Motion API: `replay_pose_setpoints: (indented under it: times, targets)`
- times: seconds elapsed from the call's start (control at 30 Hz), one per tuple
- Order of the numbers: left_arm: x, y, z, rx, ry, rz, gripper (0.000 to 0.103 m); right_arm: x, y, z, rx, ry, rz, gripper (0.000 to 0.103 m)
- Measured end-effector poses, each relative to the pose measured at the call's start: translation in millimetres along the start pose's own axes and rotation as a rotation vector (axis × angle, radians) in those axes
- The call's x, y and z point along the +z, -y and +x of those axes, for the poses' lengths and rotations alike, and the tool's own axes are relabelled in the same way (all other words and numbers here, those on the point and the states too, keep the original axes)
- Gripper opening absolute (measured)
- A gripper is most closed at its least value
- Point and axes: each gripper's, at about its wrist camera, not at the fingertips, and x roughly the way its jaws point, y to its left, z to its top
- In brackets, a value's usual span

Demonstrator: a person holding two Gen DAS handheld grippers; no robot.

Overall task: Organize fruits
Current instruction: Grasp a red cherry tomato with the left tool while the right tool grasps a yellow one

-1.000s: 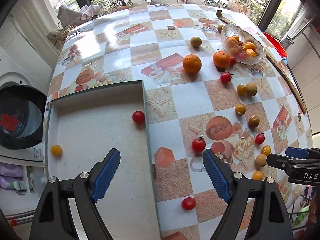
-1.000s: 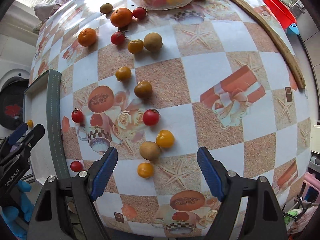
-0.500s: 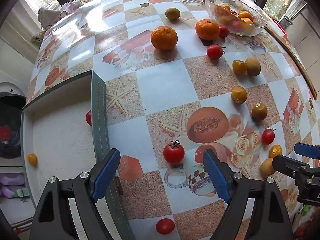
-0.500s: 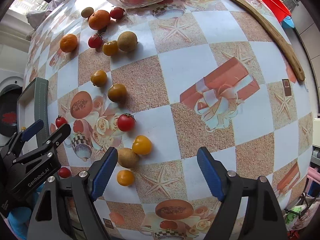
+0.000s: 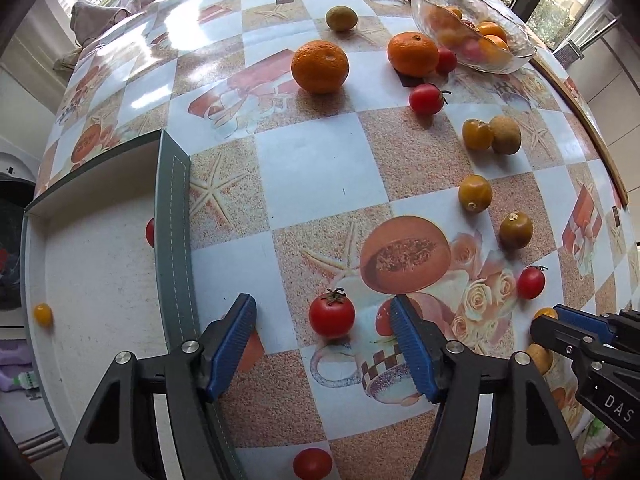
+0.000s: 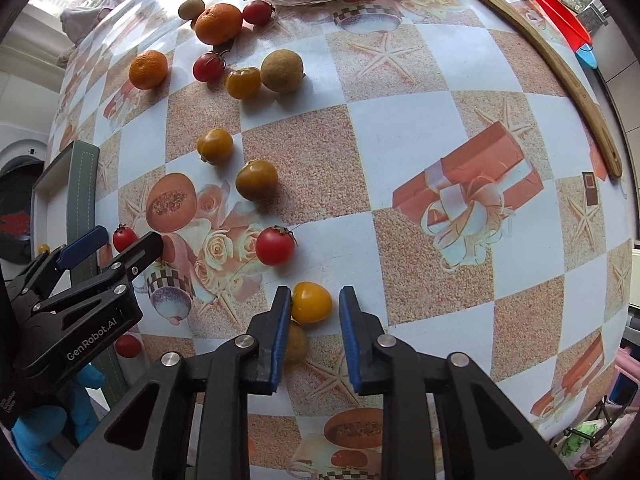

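Fruits are scattered over the table (image 5: 320,168), and the nearest to the left gripper (image 5: 324,334) is a red cherry tomato (image 5: 331,316), seen between its widely spread blue pads without being touched. A second red tomato (image 5: 312,463) lies at the near edge of the table, below that gripper. To the left, along the table's left edge, a grey-walled tray (image 5: 174,240) is seen with a small yellow tomato (image 5: 42,314) on its white floor. In the right wrist view, the right gripper (image 6: 312,312) is held with its fingers narrowed around a yellow tomato (image 6: 311,302); whether the pads press on it cannot be told. A brown round fruit (image 6: 295,342) sits just behind the left pad. Farther out, a red tomato (image 6: 275,245) and two amber tomatoes (image 6: 256,180) are laid on the printed cloth. Two oranges (image 5: 319,66) are placed beyond them, and at the far edge a glass bowl (image 5: 516,54) holding more fruit is seen.
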Motion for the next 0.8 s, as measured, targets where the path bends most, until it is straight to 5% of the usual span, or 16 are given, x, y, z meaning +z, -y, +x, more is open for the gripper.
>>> replay_pose_setpoints:
  times: [0.13, 0.37, 0.8]
  targets:
    - [-3.5, 2.9, -6.7, -0.022, 0.01, 0.012, 0.022, -4.5, 1.3, -4.7, 0.043, 0.008, 0.029, 0.022]
    - [-8.4, -16.8, -23.8, -0.152, 0.013, -0.079, 0.022, -9.7, 21.3, -24.7, 0.072, 0.037, 0.057, 0.022]
    - [-18.8, -34.3, -71.7, -0.17, 0.074, -0.1, 0.022, -16.3, 37.5, -53.2, 0.091, 0.057, 0.056, 0.022]
